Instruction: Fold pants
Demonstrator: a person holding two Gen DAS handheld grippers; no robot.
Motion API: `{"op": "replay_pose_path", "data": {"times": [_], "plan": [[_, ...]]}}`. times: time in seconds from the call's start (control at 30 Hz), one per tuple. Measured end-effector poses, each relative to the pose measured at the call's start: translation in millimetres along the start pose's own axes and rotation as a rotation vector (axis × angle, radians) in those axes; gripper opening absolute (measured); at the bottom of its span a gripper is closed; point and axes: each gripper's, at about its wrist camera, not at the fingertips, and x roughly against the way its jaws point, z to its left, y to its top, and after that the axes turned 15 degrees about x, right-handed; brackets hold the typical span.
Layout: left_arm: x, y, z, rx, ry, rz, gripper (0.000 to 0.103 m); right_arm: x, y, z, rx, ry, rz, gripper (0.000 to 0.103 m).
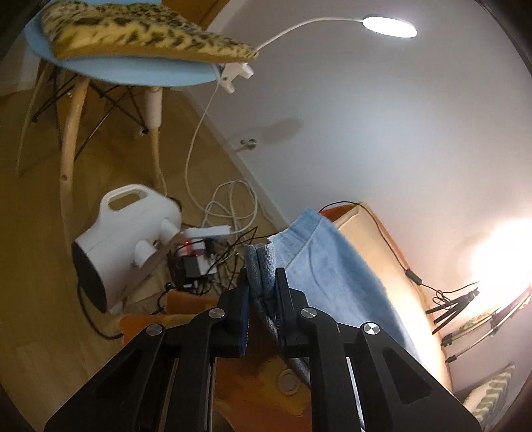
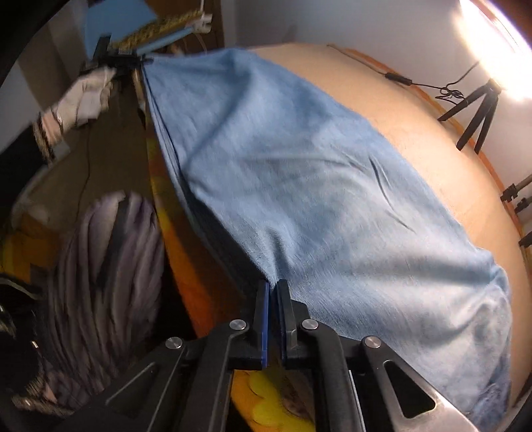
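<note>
The left gripper (image 1: 261,282) has its jaws clamped on a thick, rolled edge of the pants (image 1: 319,262), a bunched grey-blue fold that sticks up just past the jaw tips; from there the light blue cloth runs off to the right of the jaws and lies over the tan bench (image 1: 372,239). The right gripper (image 2: 272,289) has its jaws pressed together on the near edge of the same pants (image 2: 299,172), with only a thin pinch of cloth between them. Ahead of the right jaws the pants spread wide and mostly flat across the bench (image 2: 432,139), with a few shallow creases near the middle, and their left edge, which shows several stacked layers, stretches in a taut line away from the jaws to the far corner. At that far corner, in the right wrist view, the left gripper (image 2: 133,63) holds the cloth, carried by a hand in a white glove (image 2: 84,96). To the left of the right jaws, below the bench edge, hangs a striped grey garment (image 2: 109,266), blurred. Beyond the left jaws, on the wooden floor (image 1: 36,266), stand a white appliance with a handle (image 1: 123,239) and a tangle of cables (image 1: 229,212); farther off is a blue chair (image 1: 133,71) with a leopard-print cushion (image 1: 139,33), and a lit white lamp (image 1: 389,26) clipped beside it. Black tripod legs (image 2: 475,113) stand at the bench's far right edge
</note>
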Motion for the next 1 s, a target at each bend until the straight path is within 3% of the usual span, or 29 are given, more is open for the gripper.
{"op": "replay_pose_path", "data": {"times": [0.07, 0.1, 0.17, 0.2, 0.27, 0.43, 0.5, 0.7, 0.87, 1.0], "plan": [[-3, -1, 5, 0.009, 0.02, 0.013, 0.013, -8, 1, 5, 0.024, -0.01, 0.059, 0.011], [-6, -1, 5, 0.016, 0.025, 0.02, 0.016, -8, 2, 7, 0.027, -0.025, 0.062, 0.025], [-4, 2, 8, 0.019, 0.04, 0.026, 0.019, -1, 7, 10, 0.037, -0.047, 0.025, 0.033], [-1, 3, 6, 0.008, 0.058, 0.018, 0.024, 3, 13, 13, 0.05, -0.05, 0.003, 0.034], [11, 8, 3, -0.022, 0.07, -0.017, 0.025, 5, 22, 18, 0.079, -0.06, -0.014, 0.035], [24, 11, -10, -0.076, 0.011, 0.013, 0.026, -5, 41, 31, 0.133, -0.037, -0.022, 0.035], [19, 11, -8, -0.046, -0.013, 0.045, 0.039, -9, 46, 33, 0.129, -0.025, -0.022, 0.035], [-1, 1, -7, -0.004, -0.007, 0.115, 0.039, -10, 44, 31, 0.102, -0.021, -0.019, 0.035], [1, -5, -2, 0.009, 0.055, 0.086, 0.039, -13, 39, 21, 0.075, -0.009, -0.013, 0.035], [2, -1, 7, 0.041, 0.055, 0.088, 0.039, -18, 40, 17, 0.08, -0.005, -0.008, 0.035]]}}
